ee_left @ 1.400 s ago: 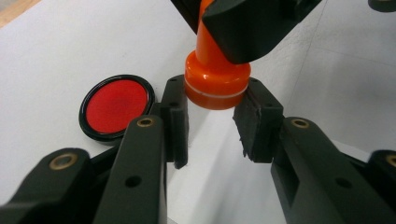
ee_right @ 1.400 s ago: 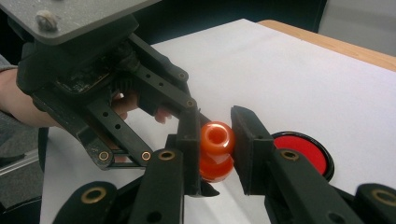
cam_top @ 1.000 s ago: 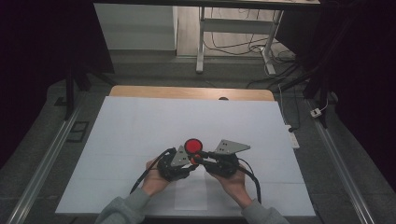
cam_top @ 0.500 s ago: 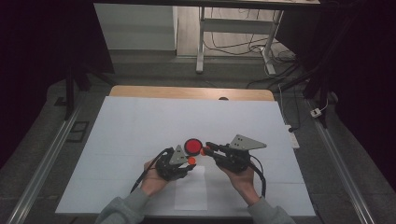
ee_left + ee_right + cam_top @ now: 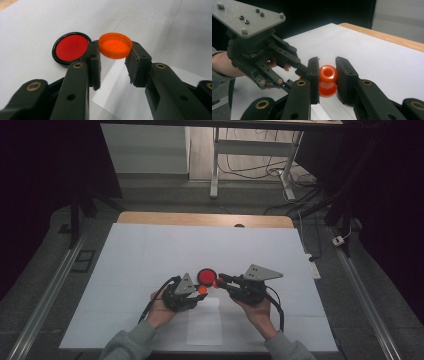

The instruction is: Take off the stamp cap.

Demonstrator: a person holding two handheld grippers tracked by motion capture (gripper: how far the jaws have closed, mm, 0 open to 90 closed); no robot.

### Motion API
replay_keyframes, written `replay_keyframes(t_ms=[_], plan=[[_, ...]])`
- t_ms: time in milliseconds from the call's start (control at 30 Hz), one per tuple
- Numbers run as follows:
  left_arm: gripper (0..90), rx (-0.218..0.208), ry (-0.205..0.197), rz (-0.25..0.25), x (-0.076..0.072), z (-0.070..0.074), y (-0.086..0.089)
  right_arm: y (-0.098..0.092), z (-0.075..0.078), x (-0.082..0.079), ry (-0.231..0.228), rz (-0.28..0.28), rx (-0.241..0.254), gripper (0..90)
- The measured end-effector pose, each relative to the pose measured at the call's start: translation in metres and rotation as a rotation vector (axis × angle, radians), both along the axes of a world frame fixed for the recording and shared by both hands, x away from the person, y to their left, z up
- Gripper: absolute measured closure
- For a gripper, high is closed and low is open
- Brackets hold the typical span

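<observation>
left claw [image 5: 113, 66] clenched on orange cap [image 5: 115, 45] | right claw [image 5: 327, 80] clenched on orange bottle [image 5: 328, 81] | since a second ago: claws drawn apart, cap off | red lid [image 5: 205, 276] on counter [image 5: 150, 250]

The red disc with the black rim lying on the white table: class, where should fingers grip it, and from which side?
Grip the red disc across its black rim, coming straight down from above. It lies flat and shallow on the table, so opposite rim edges offer the only purchase.
</observation>
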State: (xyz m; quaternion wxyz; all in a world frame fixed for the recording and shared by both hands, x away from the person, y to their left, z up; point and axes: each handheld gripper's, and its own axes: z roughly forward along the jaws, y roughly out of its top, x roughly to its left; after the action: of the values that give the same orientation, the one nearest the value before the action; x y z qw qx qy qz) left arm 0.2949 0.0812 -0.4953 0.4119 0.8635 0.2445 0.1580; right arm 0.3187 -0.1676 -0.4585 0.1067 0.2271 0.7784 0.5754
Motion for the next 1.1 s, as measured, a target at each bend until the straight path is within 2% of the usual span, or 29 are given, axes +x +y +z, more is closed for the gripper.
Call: replay_keyframes(t_ms=[300, 633, 1100], plan=[[65.1, -0.02, -0.004, 0.015, -0.001, 0.004, 0.014, 0.0, 0.0, 0.0, -0.001, 0.001, -0.006, 72.9], [65.1, -0.058, 0.0, 0.047, -0.003, 0.009, 0.039, 0.001, -0.001, 0.0, -0.011, 0.005, -0.017, 72.8], [65.0, -0.081, 0.022, 0.093, -0.007, 0.006, 0.067, -0.003, 0.0, 0.002, -0.021, -0.012, -0.019, 72.7]])
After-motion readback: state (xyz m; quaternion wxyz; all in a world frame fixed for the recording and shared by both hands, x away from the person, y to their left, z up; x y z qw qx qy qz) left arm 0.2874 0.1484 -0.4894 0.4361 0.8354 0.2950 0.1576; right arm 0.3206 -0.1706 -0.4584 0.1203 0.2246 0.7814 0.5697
